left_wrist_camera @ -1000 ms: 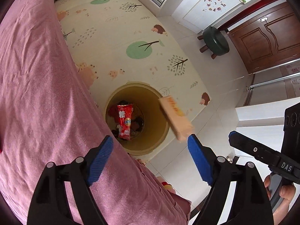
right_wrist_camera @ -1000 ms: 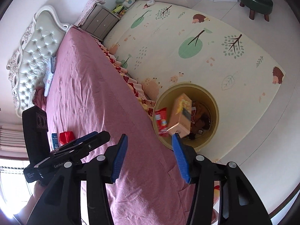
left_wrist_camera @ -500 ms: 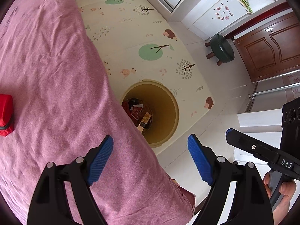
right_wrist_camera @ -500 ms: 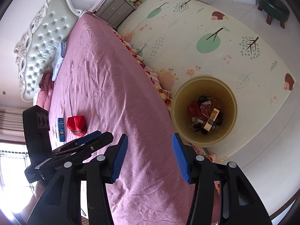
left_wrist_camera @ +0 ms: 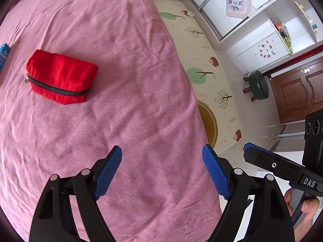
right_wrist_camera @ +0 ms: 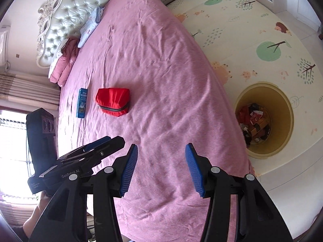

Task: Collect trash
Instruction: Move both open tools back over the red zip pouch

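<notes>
the left gripper (left_wrist_camera: 162,169) hangs over the pink bed (left_wrist_camera: 121,80) with its blue pads spread wide and nothing between them; the right gripper (right_wrist_camera: 161,167) is likewise spread apart and empty, above the near part of the same bed; in the left wrist view the right gripper shows at the right edge (left_wrist_camera: 278,167), and in the right wrist view the left gripper shows at the lower left (right_wrist_camera: 84,157); a red zip pouch (right_wrist_camera: 113,102) lies on the bed, well ahead of both grippers, with a blue box (right_wrist_camera: 82,102) lying flat just beside it on its far side from the bin; the yellow trash bin (right_wrist_camera: 282,111) stands on the patterned play mat (right_wrist_camera: 252,30) right against the bed's edge, and holds a heap of mixed wrappers (right_wrist_camera: 253,121) at its bottom; in the left wrist view only a slice of the bin (left_wrist_camera: 210,121) shows past the bed's edge; a green stool (left_wrist_camera: 258,84) stands near a brown wooden door (left_wrist_camera: 298,94); a tufted headboard (right_wrist_camera: 68,14) and pillows (right_wrist_camera: 88,26) sit at the far end.
</notes>
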Demonstrator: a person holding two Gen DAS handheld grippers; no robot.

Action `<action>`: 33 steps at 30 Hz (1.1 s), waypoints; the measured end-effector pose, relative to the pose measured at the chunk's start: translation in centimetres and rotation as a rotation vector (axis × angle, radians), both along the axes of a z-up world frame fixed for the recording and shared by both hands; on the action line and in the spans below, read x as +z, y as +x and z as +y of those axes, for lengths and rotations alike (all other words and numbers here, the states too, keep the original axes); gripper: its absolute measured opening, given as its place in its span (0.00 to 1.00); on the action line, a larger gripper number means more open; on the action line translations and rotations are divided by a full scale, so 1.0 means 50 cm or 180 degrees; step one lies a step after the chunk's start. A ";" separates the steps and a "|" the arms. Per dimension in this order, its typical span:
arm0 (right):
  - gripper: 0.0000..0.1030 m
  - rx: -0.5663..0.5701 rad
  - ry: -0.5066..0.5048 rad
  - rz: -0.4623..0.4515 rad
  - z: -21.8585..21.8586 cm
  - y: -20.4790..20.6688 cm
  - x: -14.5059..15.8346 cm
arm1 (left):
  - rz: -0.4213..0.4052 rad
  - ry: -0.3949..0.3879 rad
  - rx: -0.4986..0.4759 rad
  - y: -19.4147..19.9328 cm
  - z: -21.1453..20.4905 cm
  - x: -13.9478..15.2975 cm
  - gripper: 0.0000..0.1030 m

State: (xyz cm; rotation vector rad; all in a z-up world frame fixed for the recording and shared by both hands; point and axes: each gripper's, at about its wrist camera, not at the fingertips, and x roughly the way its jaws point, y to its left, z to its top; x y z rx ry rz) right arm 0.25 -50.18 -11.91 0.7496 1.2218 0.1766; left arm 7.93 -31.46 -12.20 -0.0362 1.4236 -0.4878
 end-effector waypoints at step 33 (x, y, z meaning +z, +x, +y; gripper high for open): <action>0.69 0.0770 -0.0220 0.0408 0.314 0.397 -0.165 | 0.0306 0.0159 0.1212 0.206 0.402 -0.145 0.89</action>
